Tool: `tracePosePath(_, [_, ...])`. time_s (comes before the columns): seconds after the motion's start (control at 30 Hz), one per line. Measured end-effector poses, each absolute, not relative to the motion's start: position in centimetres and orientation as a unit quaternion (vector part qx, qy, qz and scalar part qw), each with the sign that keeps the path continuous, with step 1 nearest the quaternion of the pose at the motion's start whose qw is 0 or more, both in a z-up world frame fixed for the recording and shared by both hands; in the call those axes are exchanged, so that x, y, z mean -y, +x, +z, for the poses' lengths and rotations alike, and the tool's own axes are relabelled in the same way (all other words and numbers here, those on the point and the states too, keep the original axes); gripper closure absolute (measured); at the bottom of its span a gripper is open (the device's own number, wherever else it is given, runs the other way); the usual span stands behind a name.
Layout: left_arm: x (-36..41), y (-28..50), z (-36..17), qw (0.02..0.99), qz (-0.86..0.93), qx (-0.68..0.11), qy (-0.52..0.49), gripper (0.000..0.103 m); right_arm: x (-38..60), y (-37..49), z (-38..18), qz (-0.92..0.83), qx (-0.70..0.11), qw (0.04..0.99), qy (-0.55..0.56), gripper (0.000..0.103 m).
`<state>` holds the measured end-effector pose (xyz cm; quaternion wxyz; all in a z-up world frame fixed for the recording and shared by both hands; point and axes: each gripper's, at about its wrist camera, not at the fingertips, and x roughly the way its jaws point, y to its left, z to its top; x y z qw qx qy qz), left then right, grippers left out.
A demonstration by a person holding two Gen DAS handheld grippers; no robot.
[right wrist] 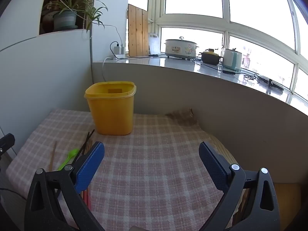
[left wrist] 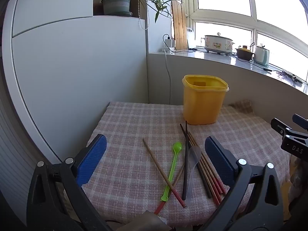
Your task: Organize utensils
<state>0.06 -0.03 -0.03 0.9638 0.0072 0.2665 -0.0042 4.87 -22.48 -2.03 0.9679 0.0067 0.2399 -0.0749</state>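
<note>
Yellow tub [left wrist: 204, 104] stands upright — utensils [left wrist: 192, 163] lie on cloth beside it.

The left gripper [left wrist: 155, 157] is a matte black plastic frame of two curved arms with triangular cut-outs; each arm carries round silver rivets at its pivots; its fingers [left wrist: 92, 158] end in flat, rounded blue pads with a fine ribbed texture. The right gripper [right wrist: 152, 164] is of the same build: black speckled arms, silver rivets, blue textured pads [right wrist: 211, 163]; seen from the left wrist, its black body bears the white letters "DAS".
</note>
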Motion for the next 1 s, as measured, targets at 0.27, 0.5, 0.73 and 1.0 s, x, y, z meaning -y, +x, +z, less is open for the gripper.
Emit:
tracePosePath(0.27, [-0.64,0.3,0.63,0.965,-0.004,-0.262,0.003,0.0,22.31,4.85,-1.96,-0.075,-0.241,0.968,0.004,0.005])
tracePosePath(0.5, [-0.35,0.09,0.59,0.966,0.0,-0.26,0.001,0.0,22.41,4.84,-2.04,-0.074,-0.243,0.967,0.008,0.005])
tracePosePath(0.73, [-0.57,0.12,0.63,0.966,0.0,-0.259,0.0,0.0,22.33,4.92,-2.07,-0.071,-0.243,0.967,0.01,0.005])
tracePosePath(1.0, [-0.67,0.11,0.57,0.966,0.001,-0.258,-0.002,0.0,22.16,4.89,-1.94,-0.071,-0.243,0.967,0.009,0.005])
